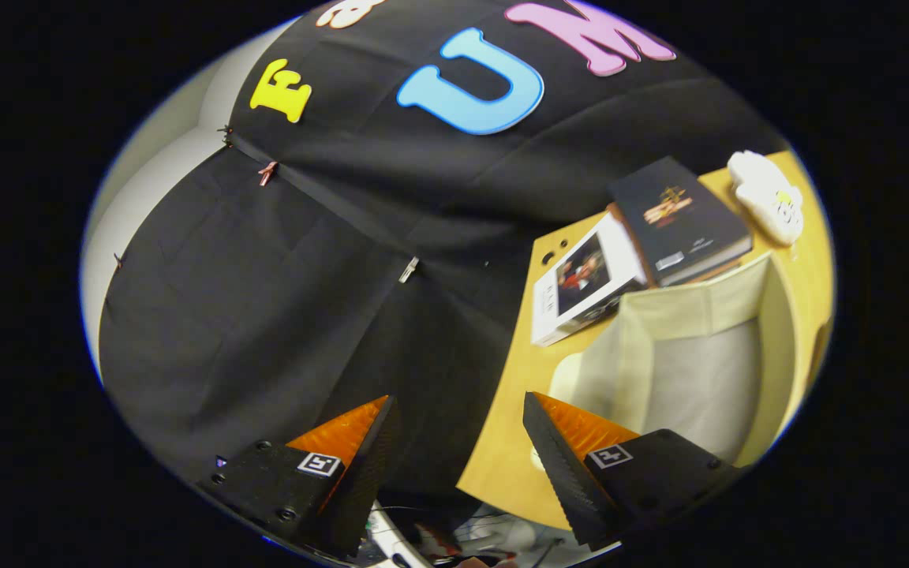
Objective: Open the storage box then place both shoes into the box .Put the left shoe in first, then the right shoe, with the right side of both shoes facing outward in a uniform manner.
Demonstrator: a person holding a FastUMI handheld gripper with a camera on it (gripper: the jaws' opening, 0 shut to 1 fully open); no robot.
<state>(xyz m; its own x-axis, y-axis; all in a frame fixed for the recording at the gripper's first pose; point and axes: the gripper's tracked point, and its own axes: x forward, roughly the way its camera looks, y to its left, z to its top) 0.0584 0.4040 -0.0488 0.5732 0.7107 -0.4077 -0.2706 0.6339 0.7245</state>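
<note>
The view is tilted. My gripper [458,397] is open, with nothing between its fingers; behind the gap hangs the black booth cloth. The right finger [561,457] hangs over the wooden table [502,442], just in front of the cream fabric storage box [699,304]. The box stands open and the part of its grey inside that I see holds nothing. A white shoe [766,193] with a yellow mark lies on the table beyond the box, past the books. Something white and red [431,544] shows below the fingers; I cannot tell what it is.
Two books lie between the box and the table's far edge: a dark one [679,217] and a white one with a picture on its cover [581,284]. The table's edge runs just left of the box, with the cloth wall behind it.
</note>
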